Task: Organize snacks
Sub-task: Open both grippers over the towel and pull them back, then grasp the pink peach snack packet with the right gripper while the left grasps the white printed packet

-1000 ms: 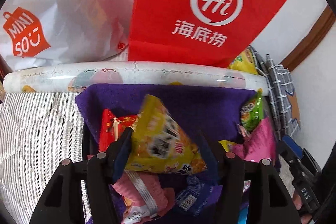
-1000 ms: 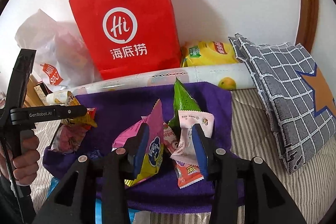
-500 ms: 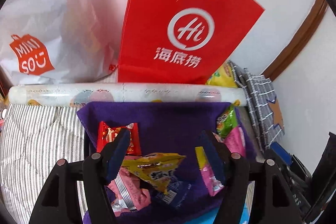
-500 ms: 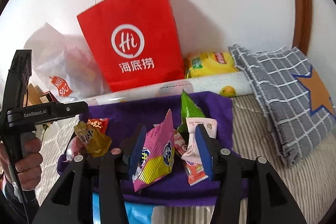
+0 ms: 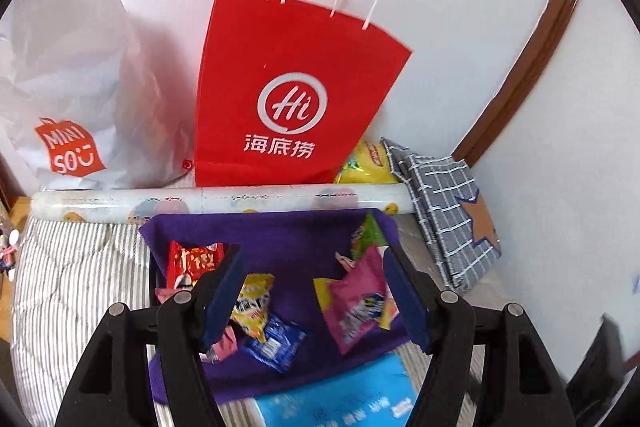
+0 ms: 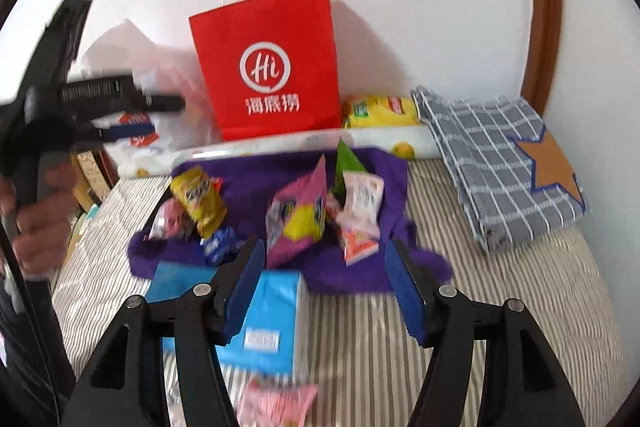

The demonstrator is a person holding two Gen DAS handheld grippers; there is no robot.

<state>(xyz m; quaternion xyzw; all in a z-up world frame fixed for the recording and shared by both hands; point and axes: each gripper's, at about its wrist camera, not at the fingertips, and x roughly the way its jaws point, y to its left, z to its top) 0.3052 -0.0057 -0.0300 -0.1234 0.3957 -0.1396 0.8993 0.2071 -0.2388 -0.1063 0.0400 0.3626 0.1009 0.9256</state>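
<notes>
With both your left gripper (image 5: pixel 314 291) and right gripper (image 6: pixel 326 283) empty, the right's jaws opening, most snacks (image 6: pixel 296 219) sit on the purple cloth (image 6: pixel 368 267); one pink packet (image 6: pixel 280 403) remains off it.

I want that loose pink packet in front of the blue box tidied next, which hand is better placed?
Right. The right gripper, jaws opening and empty, hangs just above the pink packet; the left wrist view doesn't show it.

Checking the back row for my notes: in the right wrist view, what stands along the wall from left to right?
White Miniso bag → red paper bag → yellow chip bag → grey checked cloth.
</notes>
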